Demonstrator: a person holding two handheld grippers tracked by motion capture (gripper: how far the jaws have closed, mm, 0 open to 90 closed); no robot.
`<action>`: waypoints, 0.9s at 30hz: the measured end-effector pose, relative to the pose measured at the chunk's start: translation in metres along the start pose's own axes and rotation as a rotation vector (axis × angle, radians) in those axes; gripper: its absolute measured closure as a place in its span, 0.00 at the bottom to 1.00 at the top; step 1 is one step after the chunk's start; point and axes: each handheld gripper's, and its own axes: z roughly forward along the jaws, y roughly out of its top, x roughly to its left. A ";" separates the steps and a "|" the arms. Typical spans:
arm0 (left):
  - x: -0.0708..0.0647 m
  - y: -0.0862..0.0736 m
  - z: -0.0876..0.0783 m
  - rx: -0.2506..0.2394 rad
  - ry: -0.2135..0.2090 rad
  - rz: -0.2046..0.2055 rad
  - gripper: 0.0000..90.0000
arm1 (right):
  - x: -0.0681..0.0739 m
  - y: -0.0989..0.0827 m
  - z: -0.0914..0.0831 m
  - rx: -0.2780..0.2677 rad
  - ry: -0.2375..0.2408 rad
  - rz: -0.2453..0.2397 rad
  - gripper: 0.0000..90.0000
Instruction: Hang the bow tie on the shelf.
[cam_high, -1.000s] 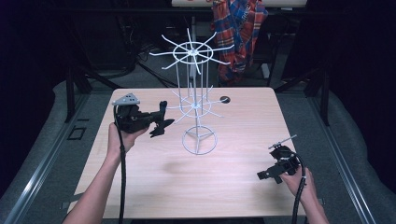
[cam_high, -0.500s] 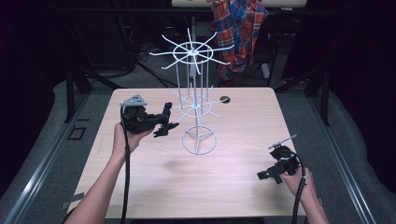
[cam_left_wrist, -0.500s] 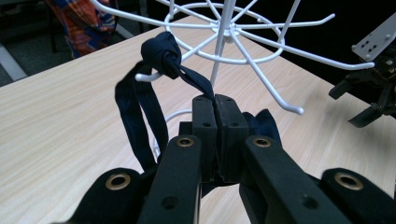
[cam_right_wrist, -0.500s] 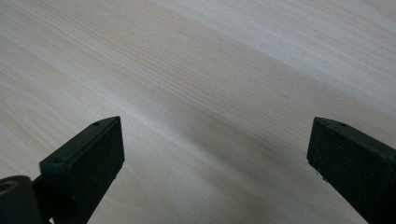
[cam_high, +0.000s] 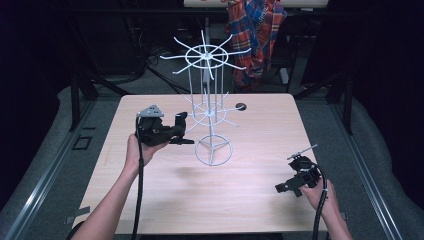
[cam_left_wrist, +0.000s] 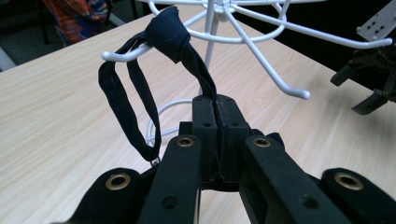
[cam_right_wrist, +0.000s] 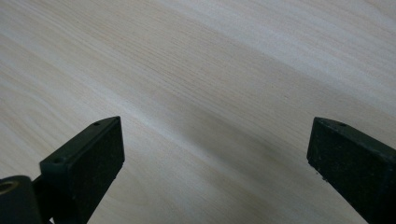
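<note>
A white wire rack with two tiers of hooked arms stands on a ring base mid-table. My left gripper is held up just left of its lower tier. In the left gripper view the jaws are shut on one end of a dark navy fabric band. The band's knotted part is draped over a rack hook, and its loop hangs below. My right gripper rests low over the table near the front right. Its jaws are open over bare wood.
A small black round grommet sits in the light wood table behind the rack. A plaid cloth hangs beyond the far edge. The right gripper also appears far off in the left gripper view.
My left gripper has shifted a little right, closer to the rack's lower tier. The right gripper has stayed put.
</note>
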 end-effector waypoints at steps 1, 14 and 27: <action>0.000 0.000 0.001 0.006 0.000 0.005 0.98 | 0.000 0.000 0.000 0.001 0.000 0.002 0.04; -0.007 -0.002 0.012 0.015 -0.010 0.022 0.98 | 0.000 0.000 0.000 0.011 -0.011 -0.006 0.04; -0.011 -0.001 0.023 0.001 -0.024 0.044 0.98 | 0.000 0.000 0.000 0.005 0.001 0.000 0.04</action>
